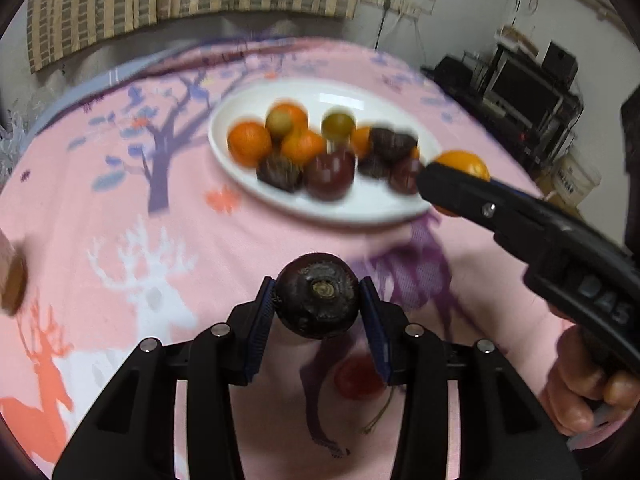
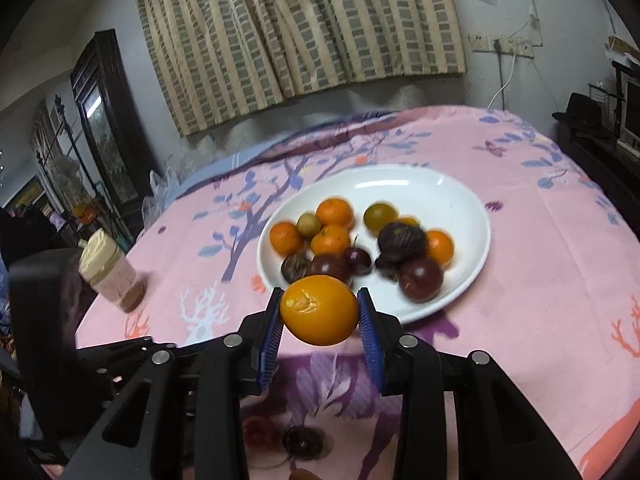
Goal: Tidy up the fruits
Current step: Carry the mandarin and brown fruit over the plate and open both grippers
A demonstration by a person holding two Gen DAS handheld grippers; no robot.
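Dark fruit [image 1: 317, 295] clamped in left gripper [image 1: 318, 304]; orange [image 2: 319, 309] clamped in right gripper [image 2: 320, 312]; plate [image 2: 456, 200] ahead of both.

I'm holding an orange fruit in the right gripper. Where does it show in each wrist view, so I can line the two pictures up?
Left wrist view: the orange fruit sits at right of centre, behind the right gripper's black finger, by the near right rim of the white plate.
Right wrist view: low centre, clamped between the blue pads of the right gripper.
Shared landmark: the white plate of fruit.
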